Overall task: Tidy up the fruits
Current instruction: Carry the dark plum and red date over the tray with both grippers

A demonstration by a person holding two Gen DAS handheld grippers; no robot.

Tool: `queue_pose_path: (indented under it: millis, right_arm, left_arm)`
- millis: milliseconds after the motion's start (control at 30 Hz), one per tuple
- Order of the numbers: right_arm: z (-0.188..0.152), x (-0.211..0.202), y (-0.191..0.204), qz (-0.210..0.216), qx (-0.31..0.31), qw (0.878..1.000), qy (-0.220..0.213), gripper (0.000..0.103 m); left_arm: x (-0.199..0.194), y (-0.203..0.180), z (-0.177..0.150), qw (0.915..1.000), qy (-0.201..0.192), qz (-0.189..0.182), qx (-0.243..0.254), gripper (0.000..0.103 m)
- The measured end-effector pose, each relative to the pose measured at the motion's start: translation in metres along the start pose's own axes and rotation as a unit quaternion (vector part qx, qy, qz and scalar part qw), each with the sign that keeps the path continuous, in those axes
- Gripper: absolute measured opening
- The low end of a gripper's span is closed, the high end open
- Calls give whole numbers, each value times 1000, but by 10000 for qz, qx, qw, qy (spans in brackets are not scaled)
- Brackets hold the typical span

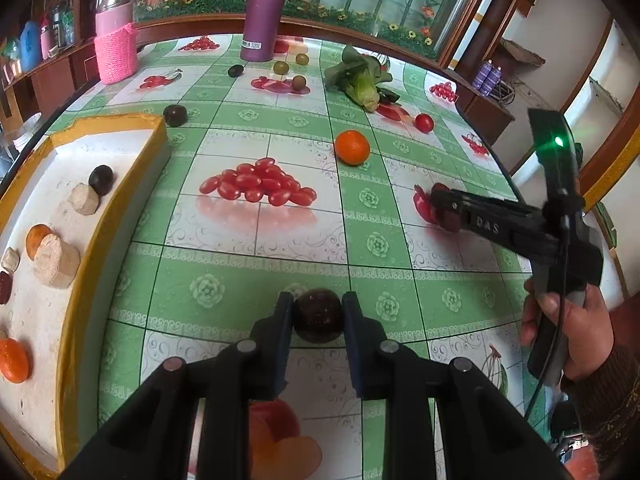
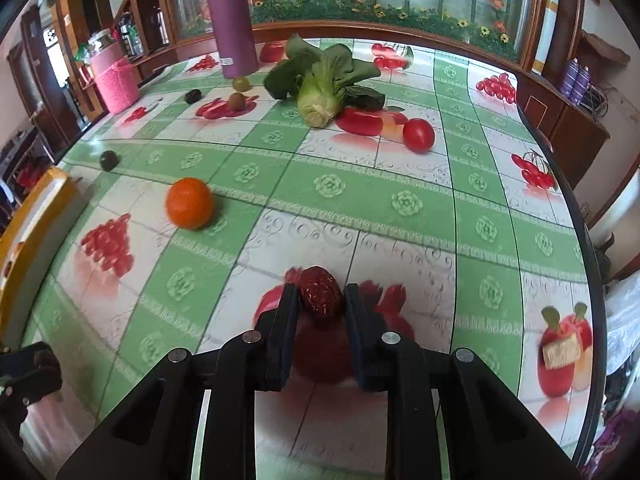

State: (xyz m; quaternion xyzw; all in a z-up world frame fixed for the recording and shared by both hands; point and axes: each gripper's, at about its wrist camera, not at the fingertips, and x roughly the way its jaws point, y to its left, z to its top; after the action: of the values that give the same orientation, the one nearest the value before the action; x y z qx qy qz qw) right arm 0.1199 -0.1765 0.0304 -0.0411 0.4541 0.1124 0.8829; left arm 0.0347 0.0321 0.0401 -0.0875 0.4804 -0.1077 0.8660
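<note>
Left gripper [image 1: 319, 312] has its fingers clamped on a dark plum [image 1: 319, 315], held just above the fruit-print tablecloth [image 1: 248, 280]. Right gripper [image 2: 321, 300] is pinched on a wrinkled red date [image 2: 321, 294], low over the cloth. Off to the left sits the white tray [image 1: 80, 240] with the yellow rim, already holding a dark plum, oranges and pale blocks. Further out, a loose orange [image 2: 190, 208] lies in the open, and another dark plum [image 1: 175, 115] rests just past the tray corner. Beyond that, a cherry tomato [image 2: 418, 134] next to the bok choy [image 2: 320, 80]. At the back, green grapes around the purple flask [image 1: 266, 8].
</note>
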Motion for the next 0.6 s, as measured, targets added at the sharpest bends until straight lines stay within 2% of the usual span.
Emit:
queue_pose_path:
  millis: [267,600]
  right_arm:
    - [-26,-49,28,351,-212,9991,-106,23]
    - [-26,-57,76,562,-458,9973,-83,23]
  left_arm:
    - [-31,12,-7,9994,-245,-217,-81,27]
    - [-74,52,-23,9981,-512,-92,-318,27]
